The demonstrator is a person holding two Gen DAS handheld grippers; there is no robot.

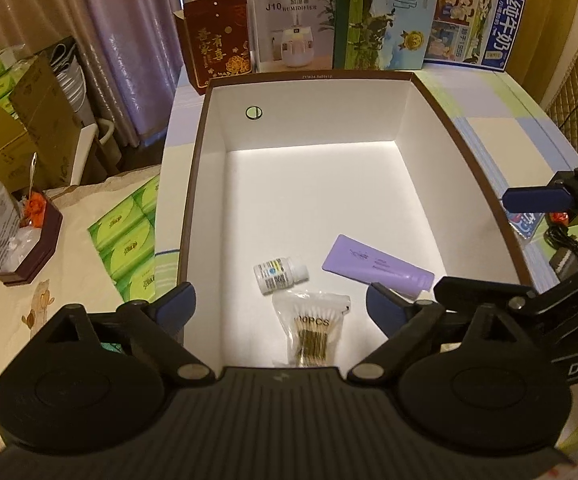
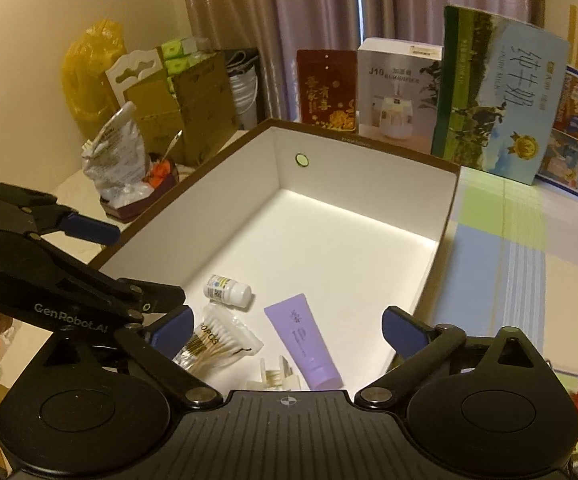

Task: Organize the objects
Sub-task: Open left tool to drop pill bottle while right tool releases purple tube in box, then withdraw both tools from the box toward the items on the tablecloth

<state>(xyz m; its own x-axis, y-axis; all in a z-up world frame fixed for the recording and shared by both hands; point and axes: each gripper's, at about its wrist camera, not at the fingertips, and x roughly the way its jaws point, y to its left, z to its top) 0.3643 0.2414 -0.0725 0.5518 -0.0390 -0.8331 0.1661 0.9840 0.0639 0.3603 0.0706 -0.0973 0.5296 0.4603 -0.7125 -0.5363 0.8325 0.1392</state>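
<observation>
Four small items lay at the near end of the white-lined storage box [image 1: 313, 184], in the lower middle of both views: a white pill bottle [image 1: 280, 273] on its side, a lilac tube [image 1: 377, 266], a clear bag of cotton swabs [image 1: 312, 330], and a pale hair clip [image 2: 275, 376] seen only in the right wrist view, at the bottom of the frame beside the tube's cap. Both tools hung above this cluster with nothing between their pads. The left gripper [image 1: 279, 300] had its blue fingers spread wide, one over the box's left wall and one over the tube's cap end; the right gripper [image 2: 287, 324] stood just as wide, bracketing the tube and the swabs.

By my judgement all four are light. The bottle is rigid and smooth and would roll, so it should be pinched across its body. The tube is soft and would dent; the firmer cap end is safer. The swab bag is crinkly and slippery, best taken at its sealed top edge
</observation>
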